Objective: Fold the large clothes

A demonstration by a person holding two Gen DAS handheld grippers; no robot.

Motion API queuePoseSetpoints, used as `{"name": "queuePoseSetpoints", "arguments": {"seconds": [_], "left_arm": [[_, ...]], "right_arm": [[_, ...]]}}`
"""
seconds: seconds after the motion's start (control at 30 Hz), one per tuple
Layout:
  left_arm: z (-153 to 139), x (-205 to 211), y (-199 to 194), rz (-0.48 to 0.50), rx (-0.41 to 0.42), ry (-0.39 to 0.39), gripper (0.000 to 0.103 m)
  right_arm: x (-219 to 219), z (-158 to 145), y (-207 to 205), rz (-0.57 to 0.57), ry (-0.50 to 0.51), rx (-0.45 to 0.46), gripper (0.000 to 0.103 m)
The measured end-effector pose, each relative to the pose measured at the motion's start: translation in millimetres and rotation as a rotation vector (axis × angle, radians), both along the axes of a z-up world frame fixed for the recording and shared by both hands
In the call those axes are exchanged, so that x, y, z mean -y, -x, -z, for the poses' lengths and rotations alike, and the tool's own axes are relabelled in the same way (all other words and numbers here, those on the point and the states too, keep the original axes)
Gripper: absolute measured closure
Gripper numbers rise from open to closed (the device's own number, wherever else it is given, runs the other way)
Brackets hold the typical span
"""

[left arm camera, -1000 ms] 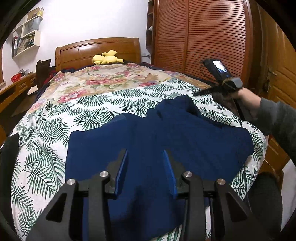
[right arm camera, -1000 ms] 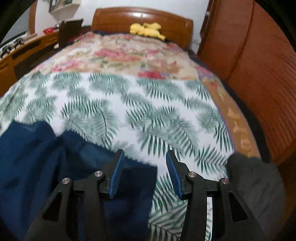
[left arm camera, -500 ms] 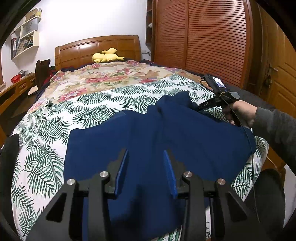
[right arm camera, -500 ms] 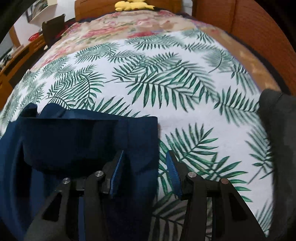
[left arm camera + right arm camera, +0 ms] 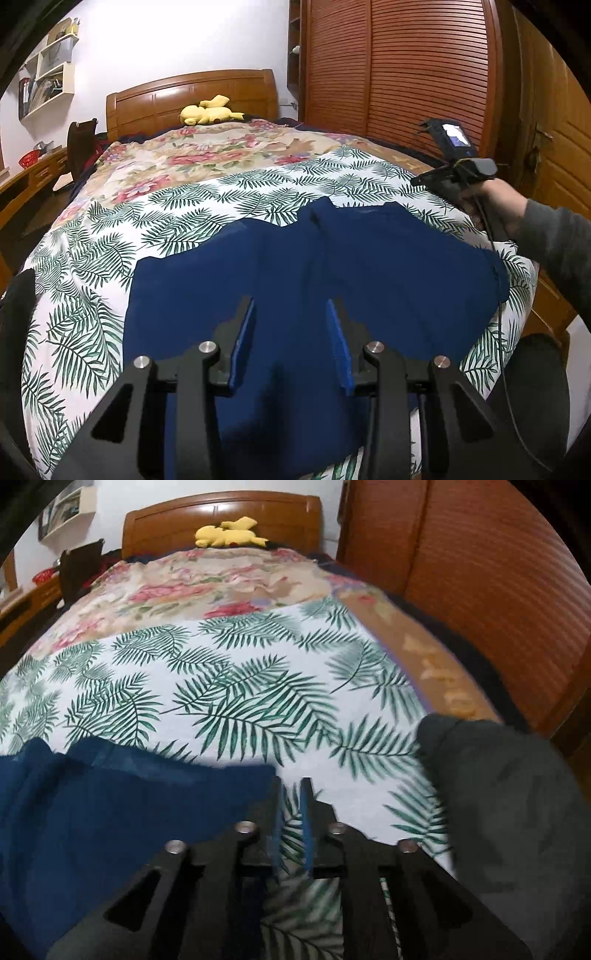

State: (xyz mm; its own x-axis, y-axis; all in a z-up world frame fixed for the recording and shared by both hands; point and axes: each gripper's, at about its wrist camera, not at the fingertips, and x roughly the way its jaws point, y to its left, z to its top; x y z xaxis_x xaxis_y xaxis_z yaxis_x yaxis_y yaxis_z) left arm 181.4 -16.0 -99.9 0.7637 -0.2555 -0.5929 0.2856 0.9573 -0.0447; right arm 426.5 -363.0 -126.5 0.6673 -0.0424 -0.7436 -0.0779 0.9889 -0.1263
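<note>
1. Where the bed [image 5: 92, 288] ends at its foot, the dark blue garment [image 5: 303, 280] lies spread flat on the palm-leaf sheet [image 5: 229, 686], reaching from near the foot edge toward the middle of the bed.
2. Its far edge shows 2 raised points near the centre line; its right side reaches almost to the right edge of the bed.
3. Left gripper [image 5: 290, 332]: it hangs over the near part of the garment, jaws partly apart, nothing between the blue pads.
4. Right gripper [image 5: 291, 812]: jaws are closing and stand nearly together. The garment's corner lies just beside the left pad; only the leaf-print sheet shows in the narrow gap. No cloth is pinched as far as the blurred view shows.
5. In the left wrist view, a hand [image 5: 495, 206] in a grey sleeve carries the right gripper above the right edge of the bed.
6. A floral cover [image 5: 207, 158] covers the head half of the bed.
7. A yellow plush toy [image 5: 208, 112] lies against the wooden headboard [image 5: 177, 99].
8. A louvred wooden wardrobe [image 5: 406, 66] stands along the right side of the bed.
</note>
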Motion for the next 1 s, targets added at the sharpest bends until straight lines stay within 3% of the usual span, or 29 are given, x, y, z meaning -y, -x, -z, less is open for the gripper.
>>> {"name": "queuePoseSetpoints", "arguments": {"seconds": [0.13, 0.43, 0.57, 0.63, 0.7, 1.0], "left_arm": [[-2, 1, 2, 0.004, 0.007, 0.005, 0.066], [-4, 15, 20, 0.037, 0.017, 0.008, 0.066], [0, 24, 34, 0.049, 0.005, 0.014, 0.065], [2, 28, 40, 0.052, -0.001, 0.011, 0.065], [4, 32, 47, 0.054, -0.009, 0.006, 0.065], [19, 51, 56, 0.067, -0.058, -0.012, 0.065]], "right_arm": [[-3, -20, 35, -0.106, -0.011, 0.032, 0.063], [-24, -7, 166, -0.347, -0.081, -0.016, 0.060], [-18, 7, 200, -0.348, -0.113, -0.046, 0.058], [-14, 11, 212, -0.347, -0.110, -0.040, 0.047], [-9, 14, 219, -0.339, -0.120, -0.035, 0.045], [19, 32, 220, -0.289, -0.339, -0.132, 0.045]]}}
